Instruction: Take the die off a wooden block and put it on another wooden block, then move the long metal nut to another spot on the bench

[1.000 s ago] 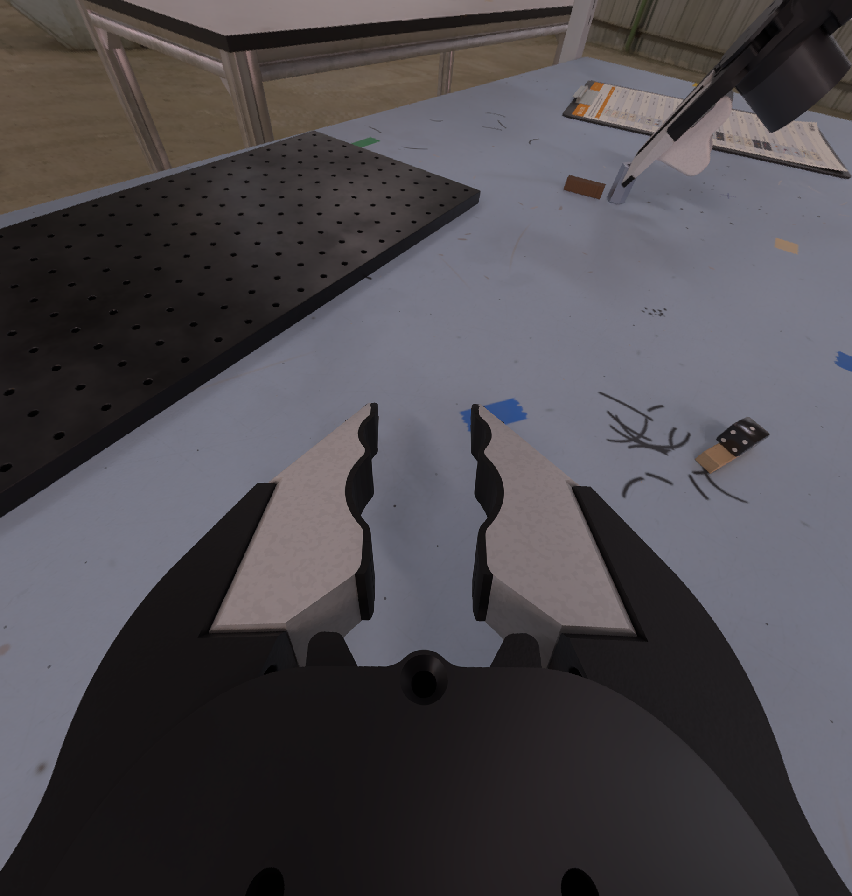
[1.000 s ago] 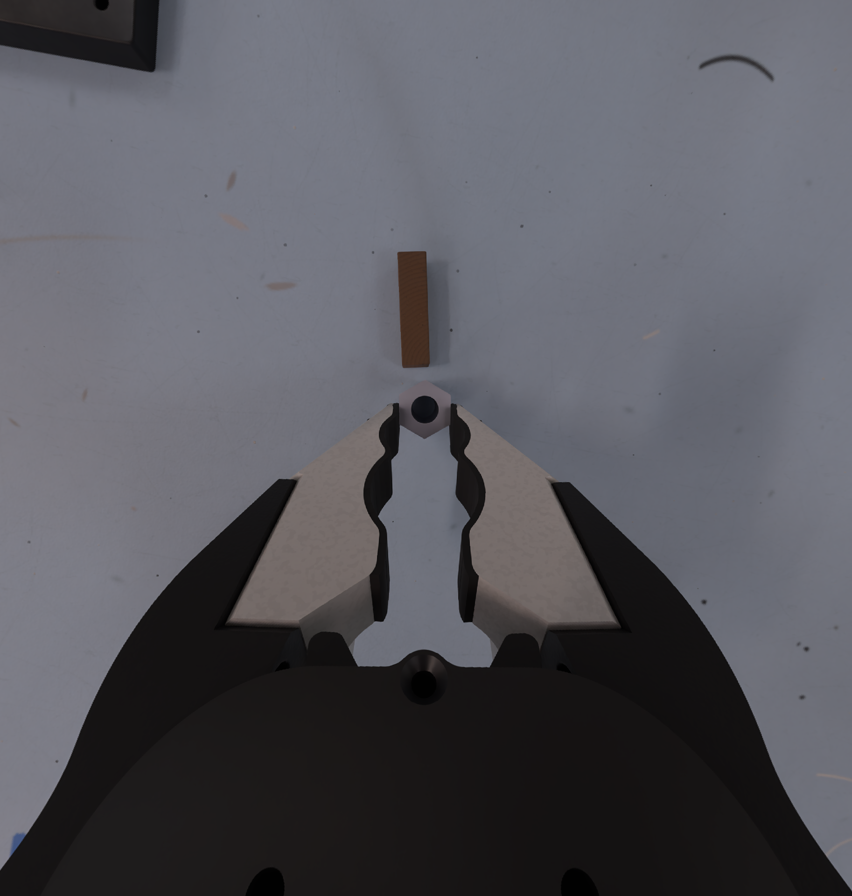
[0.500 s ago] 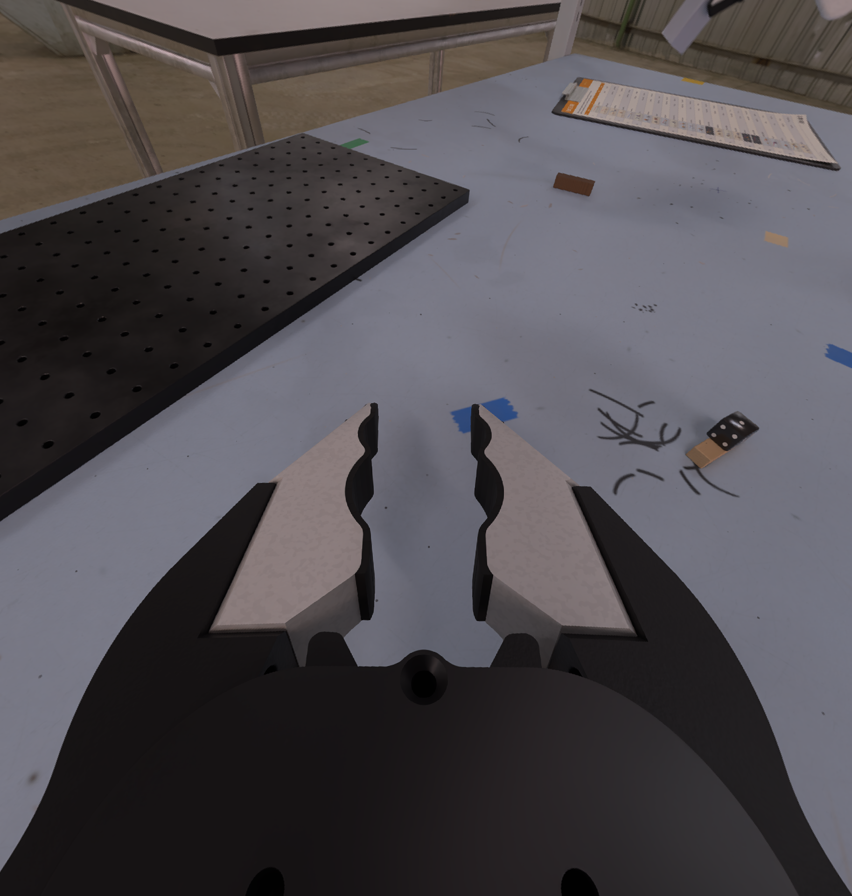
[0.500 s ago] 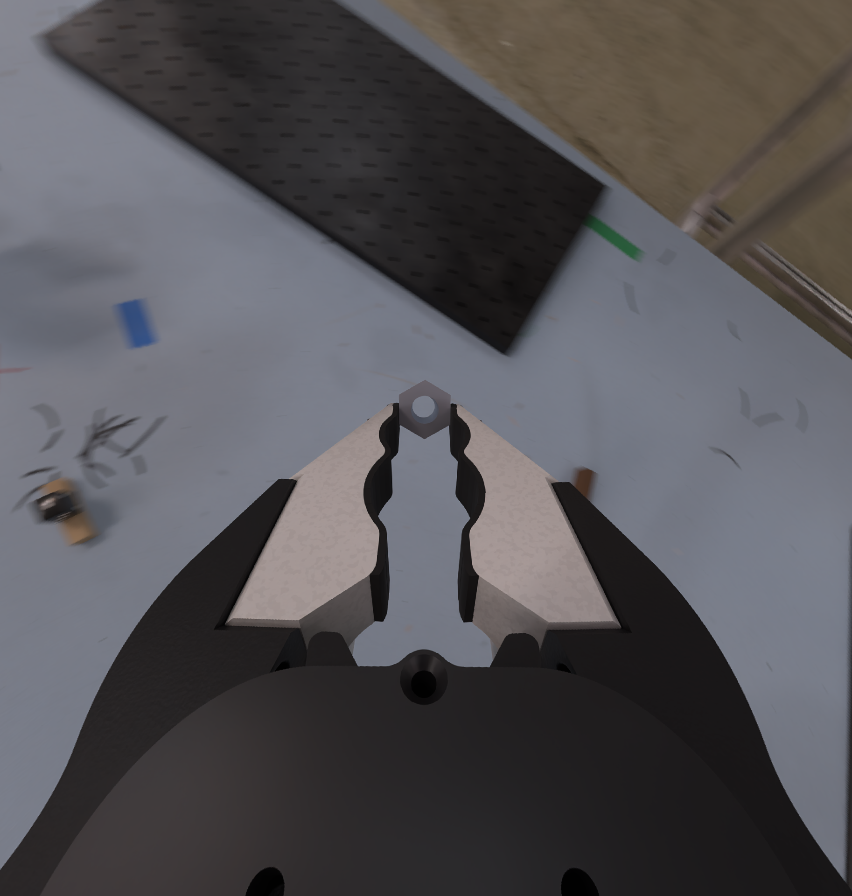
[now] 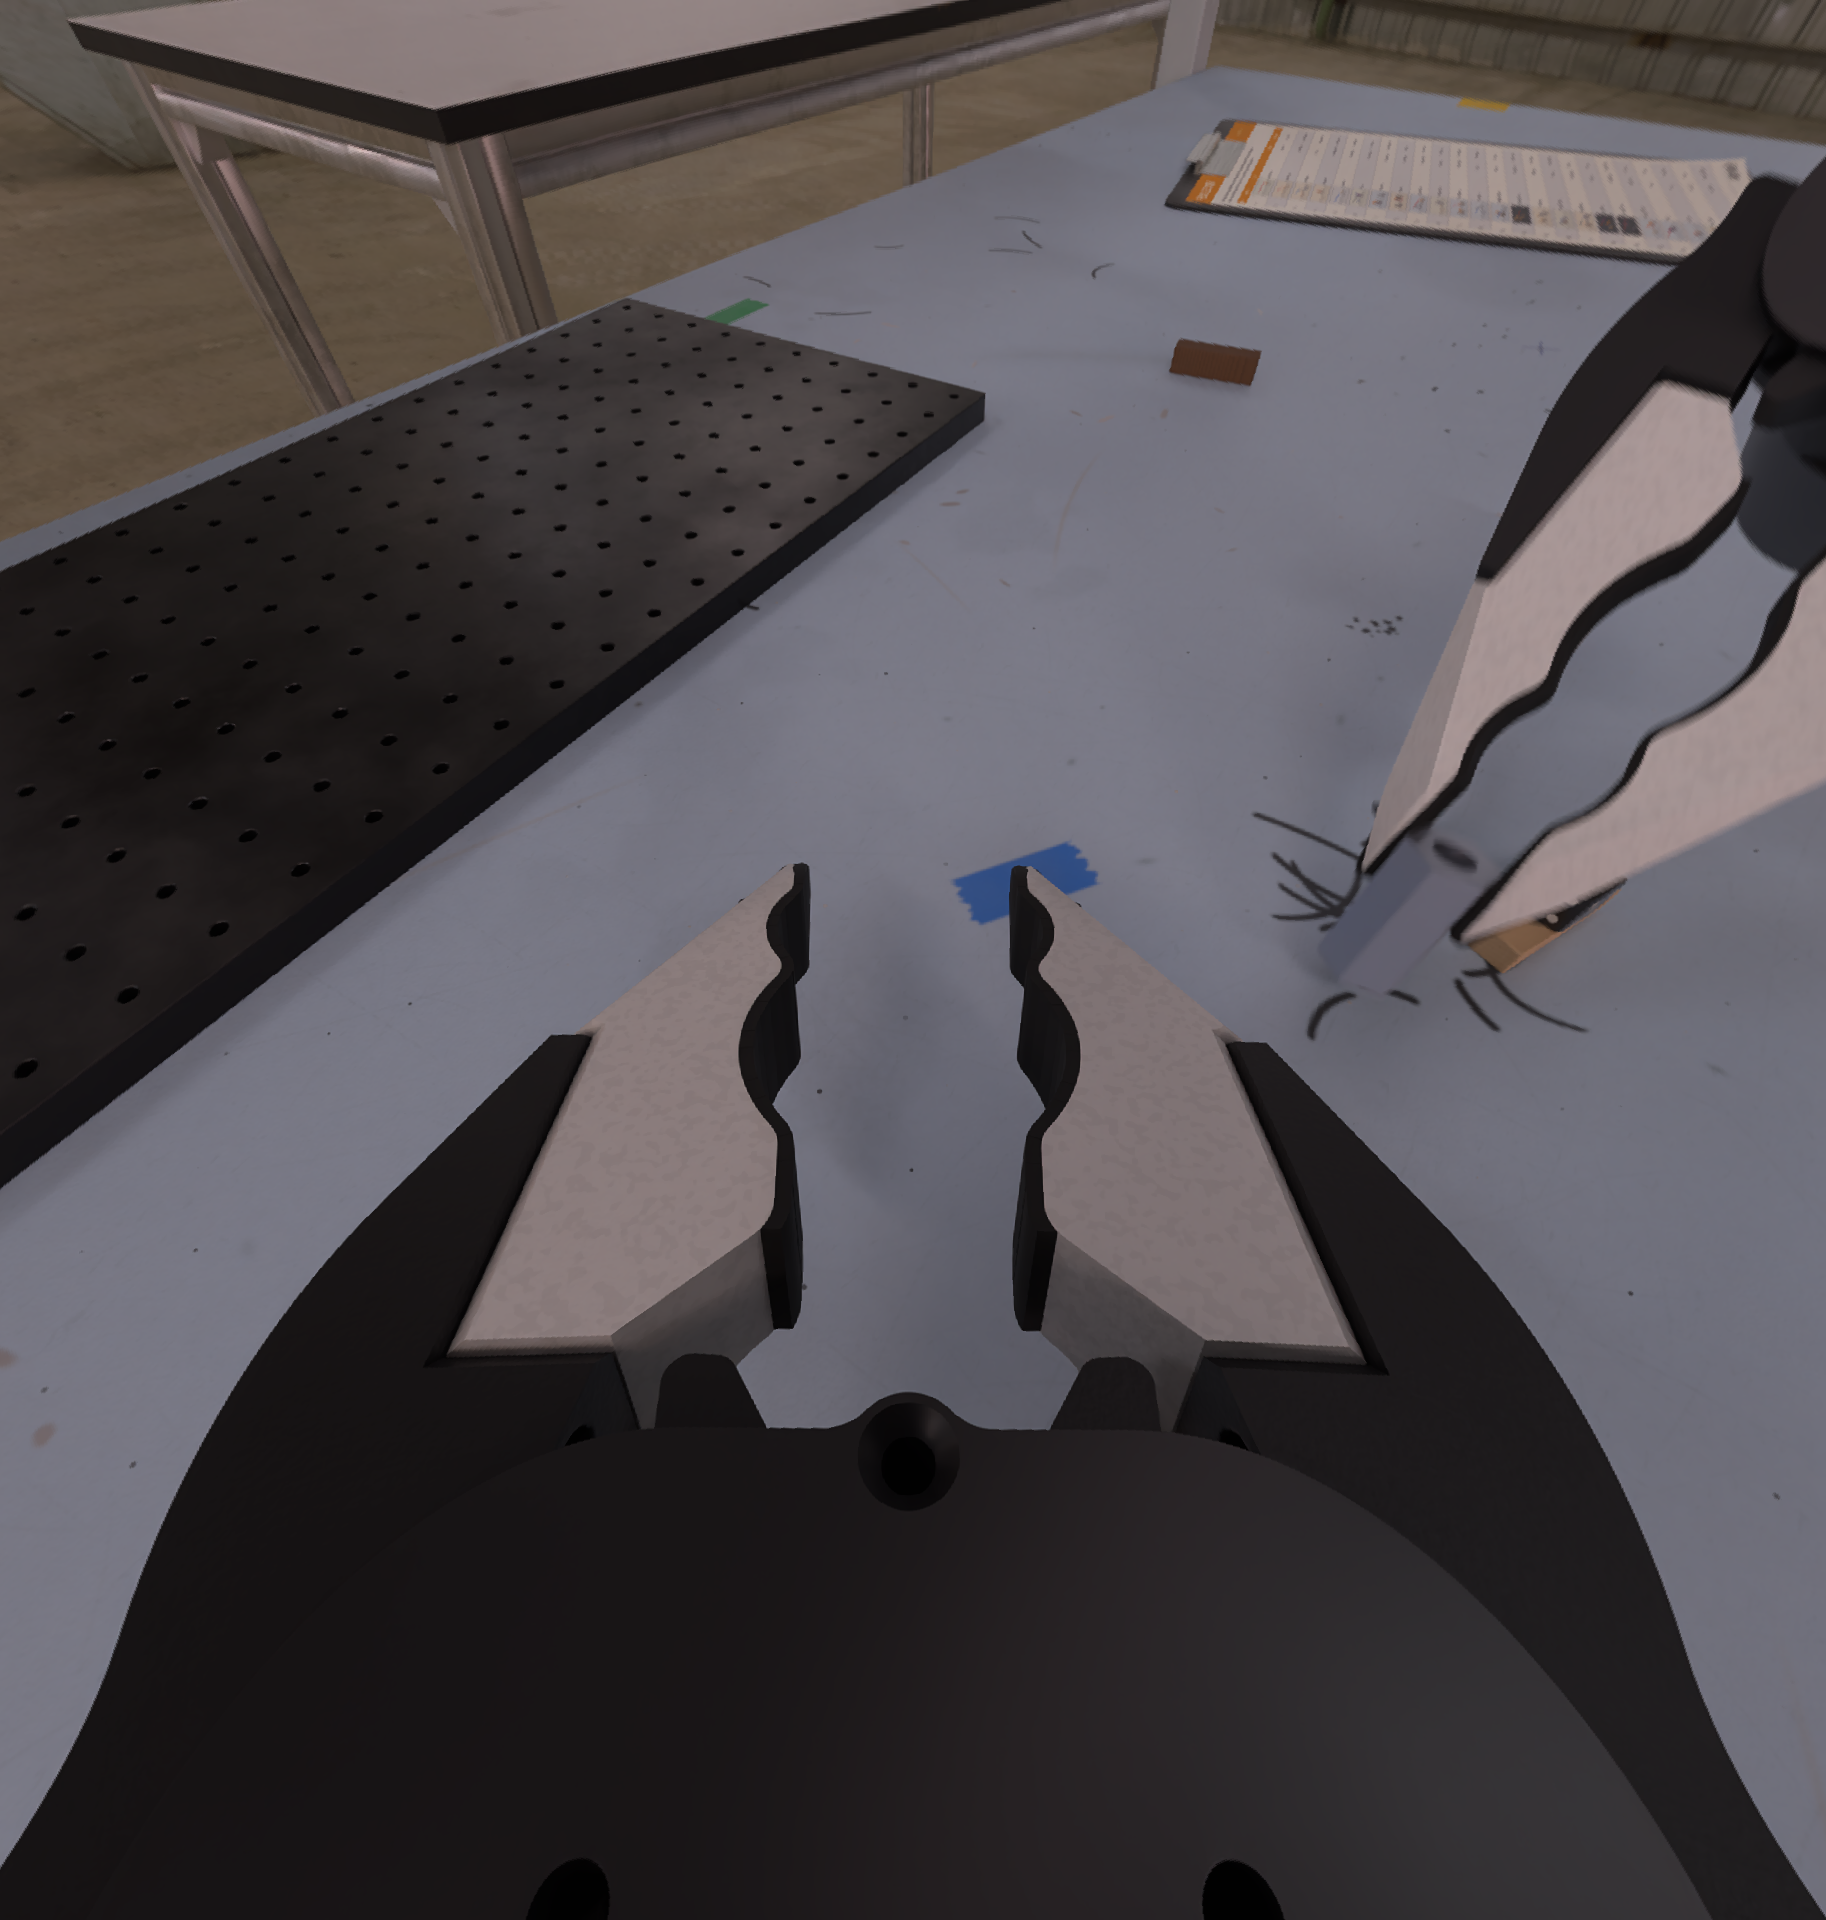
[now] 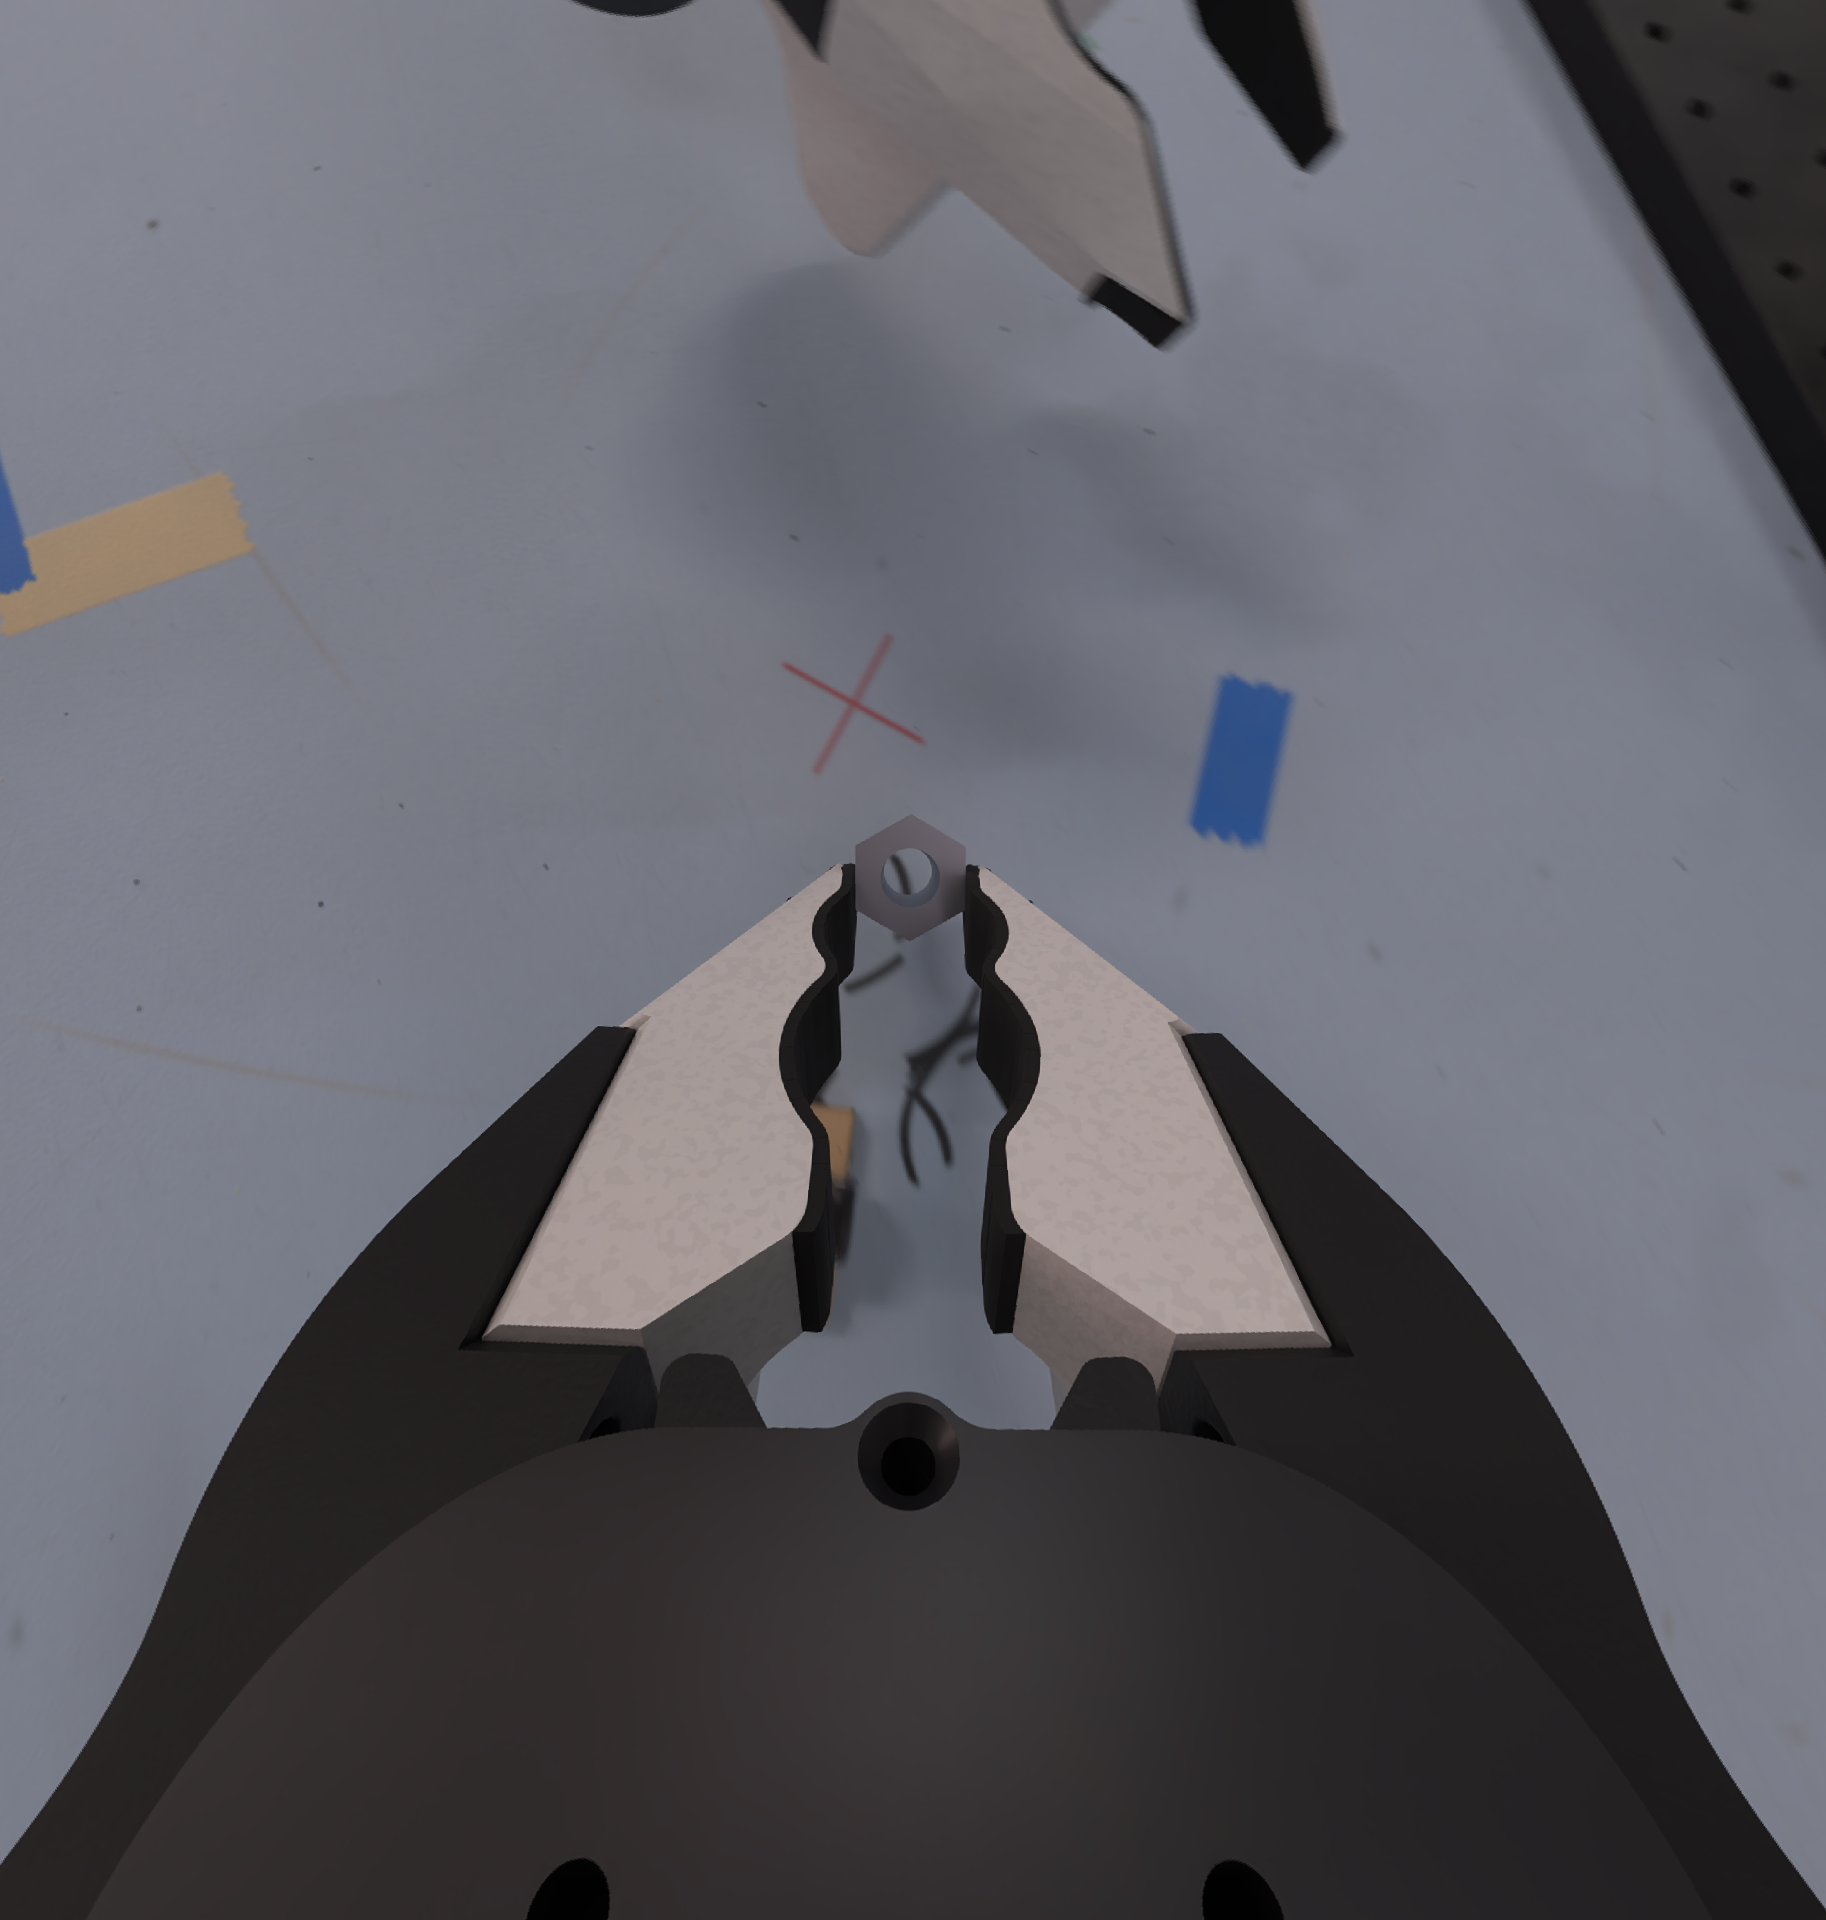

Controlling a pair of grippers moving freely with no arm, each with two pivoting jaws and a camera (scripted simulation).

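Observation:
My right gripper (image 6: 909,883) is shut on the long metal nut (image 6: 909,878), seen end-on at its fingertips. In the left wrist view this gripper (image 5: 1418,894) comes down from the right and holds the nut (image 5: 1392,914) tilted, its lower end close to the bench among black wire scraps. The light wooden block (image 5: 1511,943) lies just behind those fingers; the die on it is mostly hidden. The dark wooden block (image 5: 1213,362) lies bare farther back. My left gripper (image 5: 909,883) is open and empty, low over the bench.
A black perforated board (image 5: 369,623) lies at the left. A clipboard (image 5: 1460,182) lies at the far right. Blue tape (image 6: 1241,758), tan tape (image 6: 124,551) and a red cross mark (image 6: 852,704) are on the bench ahead of the nut. Another table stands beyond the bench.
My right gripper lifted the nut from beside the dark block and carried it across to the wire scraps next to the light block. My left gripper stayed open and barely moved.

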